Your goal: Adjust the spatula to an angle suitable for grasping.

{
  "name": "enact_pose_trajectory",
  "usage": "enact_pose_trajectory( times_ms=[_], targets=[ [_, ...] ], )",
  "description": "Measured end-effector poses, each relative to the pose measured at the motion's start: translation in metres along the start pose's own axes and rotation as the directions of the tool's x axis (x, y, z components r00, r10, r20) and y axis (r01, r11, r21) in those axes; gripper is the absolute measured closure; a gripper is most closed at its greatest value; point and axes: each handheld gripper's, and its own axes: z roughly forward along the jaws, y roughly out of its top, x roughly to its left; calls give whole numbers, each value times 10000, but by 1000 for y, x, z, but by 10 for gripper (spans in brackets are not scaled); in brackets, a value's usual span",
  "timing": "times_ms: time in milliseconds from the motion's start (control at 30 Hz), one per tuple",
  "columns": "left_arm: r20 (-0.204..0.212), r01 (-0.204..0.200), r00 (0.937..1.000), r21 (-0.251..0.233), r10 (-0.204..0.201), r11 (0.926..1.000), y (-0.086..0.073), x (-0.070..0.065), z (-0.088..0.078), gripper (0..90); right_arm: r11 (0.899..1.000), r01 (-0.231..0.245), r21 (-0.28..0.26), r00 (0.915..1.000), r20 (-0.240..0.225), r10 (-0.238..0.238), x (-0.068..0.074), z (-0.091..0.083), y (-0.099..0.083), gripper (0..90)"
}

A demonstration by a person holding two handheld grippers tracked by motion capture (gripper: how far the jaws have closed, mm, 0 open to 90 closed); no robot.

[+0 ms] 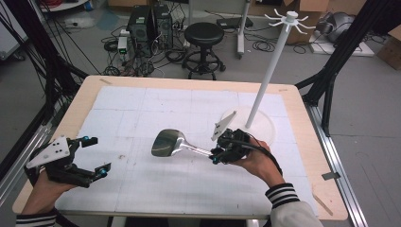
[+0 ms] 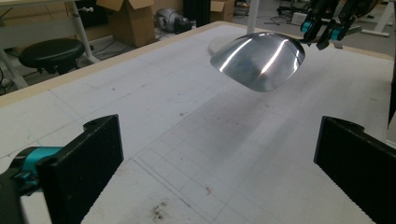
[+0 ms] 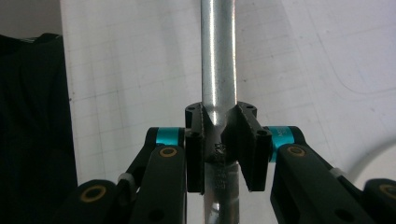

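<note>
While the tall white hanging stand with hooked arms is waiting unused at two o'clock on the white gridded table mat, the shiny steel ladle is hovering mid-table, lifted but not yet hung. The right gripper is clamping its handle at four o'clock, and the left gripper is gaping wide and empty at eight o'clock.

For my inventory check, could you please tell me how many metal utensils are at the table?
1: a spatula, held above the mat's middle by its handle in the right hand-held gripper. None seems hidden.
</note>
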Motion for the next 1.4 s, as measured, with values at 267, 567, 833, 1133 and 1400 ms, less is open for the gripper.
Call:
enact_pose_trajectory(
  times_ms=[267, 567, 833, 1133, 1400],
  targets=[
    [14, 2, 10000, 1, -2, 10000, 0, 0, 0, 18, 9963, 857, 32, 9962, -152, -857, 7, 15, 14, 750],
    [14, -20, 10000, 27, 20, 10000, 0, 0, 0, 18, 9919, 1258, -170, 9908, -480, -1265, 13, 32, 23, 750],
    [5, -32, 10000, 13, 32, 10000, 0, 0, -1, 18, 9877, 1504, -422, 9859, -681, -1531, 18, 51, 30, 750],
    [27, -59, 10000, 2, 59, 10000, 1, -1, -2, 18, 9857, 1583, -573, 9825, -905, -1630, 23, 70, 38, 749],
    [48, -76, 10000, 16, 76, 10000, 1, -2, -2, 18, 9814, 1856, -490, 9744, -1193, -1903, 29, 88, 45, 750]
  ],
)
